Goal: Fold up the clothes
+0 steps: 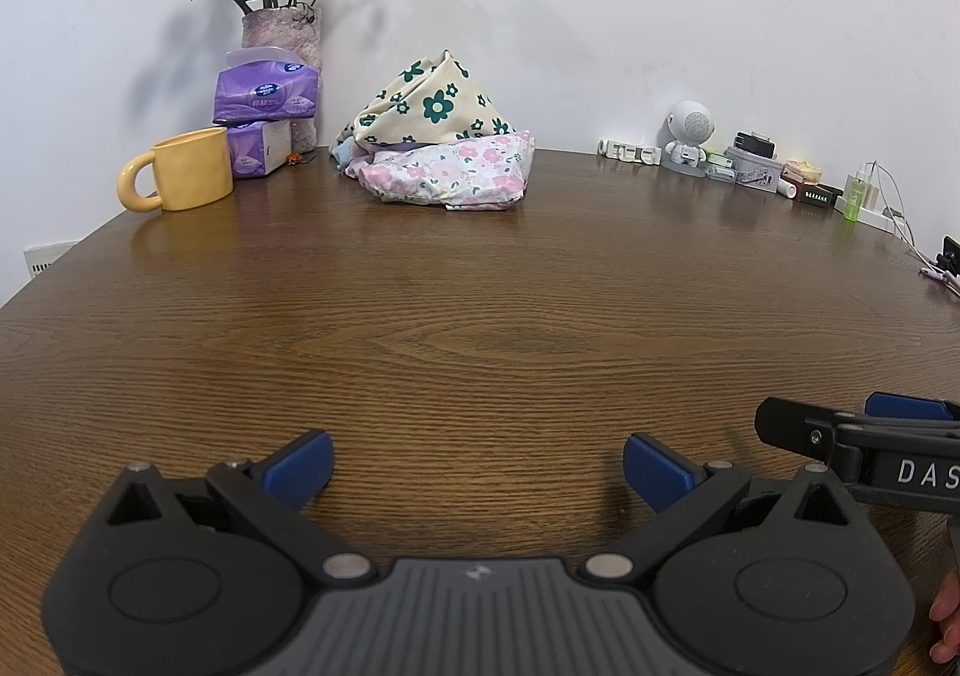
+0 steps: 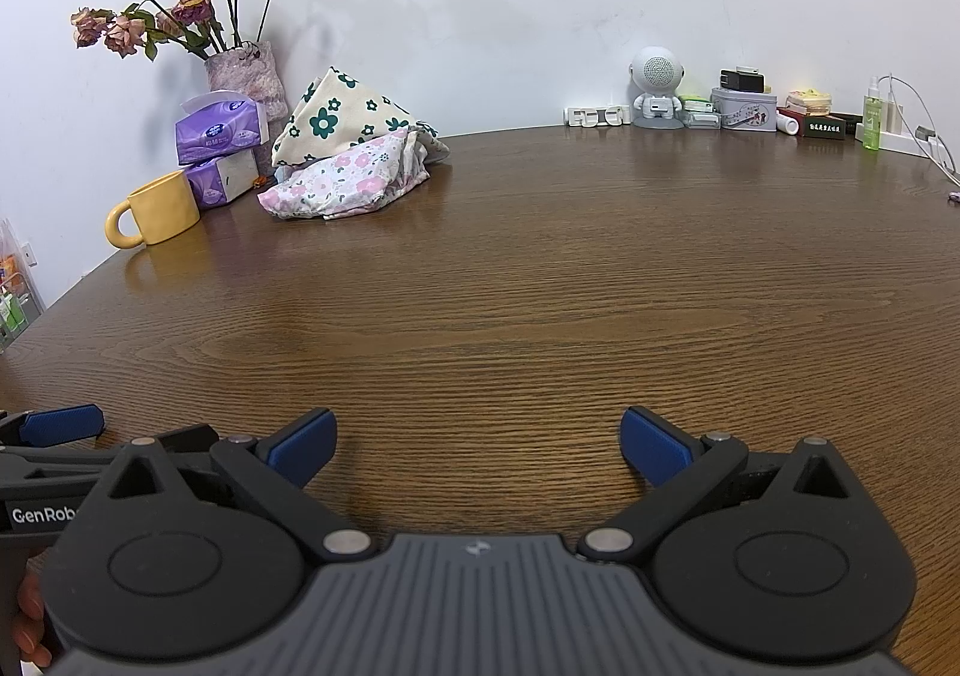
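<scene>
A brown wood-grain table (image 1: 480,328) runs up to a plain white wall (image 1: 600,16), lit evenly with soft shadows thrown on the plaster behind a vase of dried roses (image 1: 282,34). At the left end by the vase stand a yellow mug (image 1: 186,169) and two stacked purple tissue packs (image 1: 264,118). Along the far right edge sit a small white astronaut figure (image 2: 657,88), a round tin (image 2: 744,109), a green spray bottle (image 2: 873,115) and white cables (image 2: 924,130) trailing off the tabletop.
</scene>
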The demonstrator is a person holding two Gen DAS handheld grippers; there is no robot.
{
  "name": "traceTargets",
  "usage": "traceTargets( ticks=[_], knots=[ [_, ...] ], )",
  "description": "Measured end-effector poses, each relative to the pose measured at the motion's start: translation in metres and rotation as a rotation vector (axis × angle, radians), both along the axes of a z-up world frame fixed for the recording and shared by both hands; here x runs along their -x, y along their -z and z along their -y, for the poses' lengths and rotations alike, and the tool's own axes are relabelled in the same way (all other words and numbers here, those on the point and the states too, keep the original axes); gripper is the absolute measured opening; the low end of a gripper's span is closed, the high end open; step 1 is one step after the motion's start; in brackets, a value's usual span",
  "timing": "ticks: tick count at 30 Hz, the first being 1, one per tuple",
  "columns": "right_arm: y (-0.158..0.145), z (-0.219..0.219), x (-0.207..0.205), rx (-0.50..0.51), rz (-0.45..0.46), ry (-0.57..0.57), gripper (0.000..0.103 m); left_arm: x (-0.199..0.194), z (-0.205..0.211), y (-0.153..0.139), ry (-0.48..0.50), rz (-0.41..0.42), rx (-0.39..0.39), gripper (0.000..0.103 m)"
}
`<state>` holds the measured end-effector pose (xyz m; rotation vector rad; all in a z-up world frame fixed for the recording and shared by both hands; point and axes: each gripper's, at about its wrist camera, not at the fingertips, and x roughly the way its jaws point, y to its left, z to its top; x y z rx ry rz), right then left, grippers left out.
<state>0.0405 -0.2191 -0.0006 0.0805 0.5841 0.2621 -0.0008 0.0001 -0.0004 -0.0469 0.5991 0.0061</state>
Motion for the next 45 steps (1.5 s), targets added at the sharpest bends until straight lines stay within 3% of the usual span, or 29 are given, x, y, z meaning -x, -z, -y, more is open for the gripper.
traceTargets(
  ticks=[45],
  knots=[
    [-0.0004, 0.0002, -0.0001, 0.0, 0.0, 0.001, 0.103, 0.0005, -0.0014, -0.0003, -0.016, 0.001, 0.001, 0.103]
  ],
)
